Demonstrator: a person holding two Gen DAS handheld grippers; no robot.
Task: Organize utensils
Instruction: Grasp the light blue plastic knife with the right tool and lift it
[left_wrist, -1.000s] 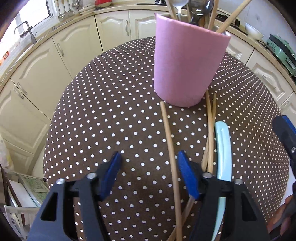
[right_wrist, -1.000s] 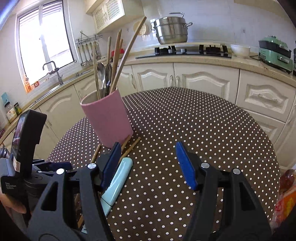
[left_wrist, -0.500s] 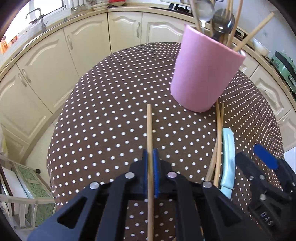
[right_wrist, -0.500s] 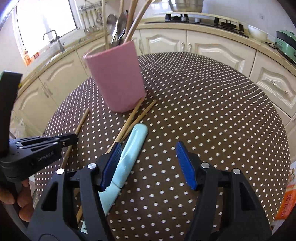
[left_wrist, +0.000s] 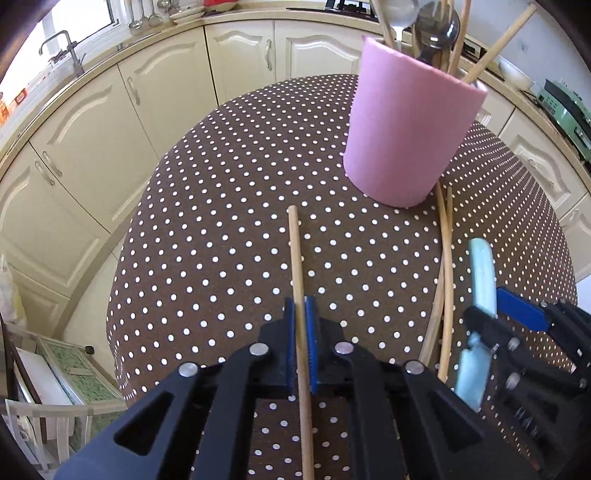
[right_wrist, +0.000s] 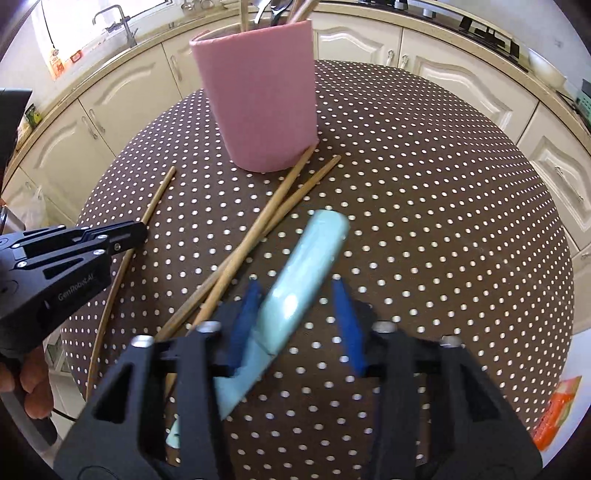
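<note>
My left gripper (left_wrist: 302, 325) is shut on a single wooden chopstick (left_wrist: 295, 251) that points up the table toward the pink utensil holder (left_wrist: 406, 140). The holder stands upright with spoons and chopsticks in it. My right gripper (right_wrist: 295, 317) tilts down over a mint-green knife (right_wrist: 306, 262). Its jaws are closing with the handle between them; the left pad is at the handle and the right pad still stands apart. Two more chopsticks (right_wrist: 266, 225) lie crossed between the knife and the holder (right_wrist: 262, 99). The left gripper (right_wrist: 140, 230) also shows at the left edge.
The round table carries a brown polka-dot cloth (left_wrist: 221, 221) and drops off on all sides. Cream kitchen cabinets (left_wrist: 92, 140) ring it. An orange packet (right_wrist: 557, 410) lies beyond the table's right edge. A person's hand (right_wrist: 33, 384) holds the left gripper.
My left gripper closed on the single chopstick. My right gripper tipped downward, came over the mint knife, and its jaws narrowed around the handle.
</note>
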